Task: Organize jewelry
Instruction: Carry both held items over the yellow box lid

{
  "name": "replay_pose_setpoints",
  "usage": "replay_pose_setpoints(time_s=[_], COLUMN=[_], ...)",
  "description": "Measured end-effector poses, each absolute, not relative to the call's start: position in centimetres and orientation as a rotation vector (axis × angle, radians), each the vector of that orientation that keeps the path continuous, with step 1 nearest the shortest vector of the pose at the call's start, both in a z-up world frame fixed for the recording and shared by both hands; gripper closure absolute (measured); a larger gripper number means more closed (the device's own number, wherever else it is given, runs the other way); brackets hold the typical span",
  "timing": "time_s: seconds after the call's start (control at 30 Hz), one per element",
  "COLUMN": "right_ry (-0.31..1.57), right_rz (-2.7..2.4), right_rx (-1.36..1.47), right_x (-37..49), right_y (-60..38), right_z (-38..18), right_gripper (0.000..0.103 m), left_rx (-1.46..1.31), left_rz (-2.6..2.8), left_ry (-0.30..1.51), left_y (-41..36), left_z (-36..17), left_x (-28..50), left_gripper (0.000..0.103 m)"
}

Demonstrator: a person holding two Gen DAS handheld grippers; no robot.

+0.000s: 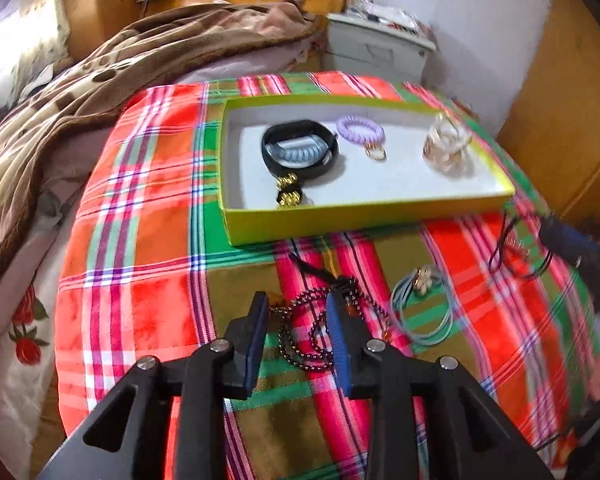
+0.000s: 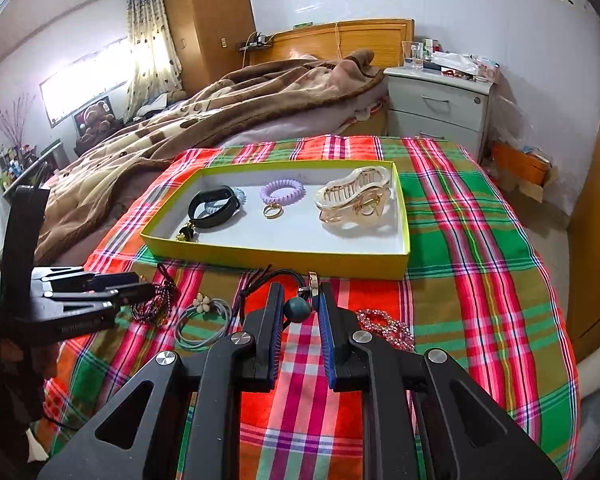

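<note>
A yellow-green tray [image 1: 340, 220] [image 2: 276, 258] on the plaid cloth holds a black band [image 1: 300, 148] [image 2: 216, 206], a purple coil tie [image 1: 360, 128] [image 2: 282, 191] and a clear claw clip [image 1: 446, 148] [image 2: 356, 200]. My left gripper [image 1: 298, 312] [image 2: 140, 286] is open, its fingers on either side of a dark beaded necklace [image 1: 312, 336] [image 2: 156, 302] lying on the cloth. My right gripper [image 2: 298, 300] is open around a black cord with a teal bead [image 2: 297, 309] and a small metal charm [image 2: 314, 282]. A grey hair tie with a flower [image 1: 424, 304] [image 2: 202, 316] lies between the two grippers.
A pink beaded bracelet [image 2: 384, 322] lies right of my right gripper. A brown blanket [image 2: 220, 120] covers the bed behind the cloth. A grey nightstand [image 2: 440, 108] stands at the back right. The cloth's edge drops off at right.
</note>
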State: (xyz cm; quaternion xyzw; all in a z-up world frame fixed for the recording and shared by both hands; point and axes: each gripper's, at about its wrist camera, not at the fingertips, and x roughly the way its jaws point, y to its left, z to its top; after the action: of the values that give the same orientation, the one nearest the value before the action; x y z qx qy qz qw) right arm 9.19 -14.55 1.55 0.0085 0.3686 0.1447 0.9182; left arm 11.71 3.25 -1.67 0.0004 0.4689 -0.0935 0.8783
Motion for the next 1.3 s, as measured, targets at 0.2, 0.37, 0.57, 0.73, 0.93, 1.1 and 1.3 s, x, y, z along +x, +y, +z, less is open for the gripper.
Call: replay_pose_setpoints(time_s=[0.2, 0.37, 0.57, 0.73, 0.93, 1.1, 1.3], right_ry=[0.754, 0.753, 0.759, 0.752, 0.738, 0.714, 0.683], right_rz=[0.3, 0.301, 0.295, 0.291, 0.293, 0.292, 0.302], right_rx=[0.024, 0.035, 0.04, 0.037, 0.036, 0.033, 0.023], right_x=[9.3, 9.5, 9.5, 9.4, 9.5, 10.0, 11.2], right_y=[-14.6, -14.5, -14.6, -14.7, -14.5, -14.3, -13.7], right_z=[1.6, 1.5, 1.4, 1.6, 2.2, 3.2, 4.5], right_gripper=[0.086, 0.086, 0.086, 0.086, 0.086, 0.086, 0.086], left_rx=[0.123, 0.146, 0.112, 0.039, -0.016, -0.025, -0.026], left_rz=[-0.18, -0.23, -0.247, -0.265, -0.28, -0.29, -0.291], left_ry=[1.012, 0.972, 0.966, 0.959, 0.91, 0.866, 0.822], left_y=[2.4, 2.4, 2.0, 2.6, 3.3, 3.6, 3.8], left_z=[-2.6, -2.5, -2.4, -2.1, -0.4, 1.3, 3.3], left_x=[12.4, 12.8, 13.0, 12.5, 11.8, 11.5, 12.3], left_gripper=[0.058, 0.056, 0.085, 0.086, 0.086, 0.086, 0.086])
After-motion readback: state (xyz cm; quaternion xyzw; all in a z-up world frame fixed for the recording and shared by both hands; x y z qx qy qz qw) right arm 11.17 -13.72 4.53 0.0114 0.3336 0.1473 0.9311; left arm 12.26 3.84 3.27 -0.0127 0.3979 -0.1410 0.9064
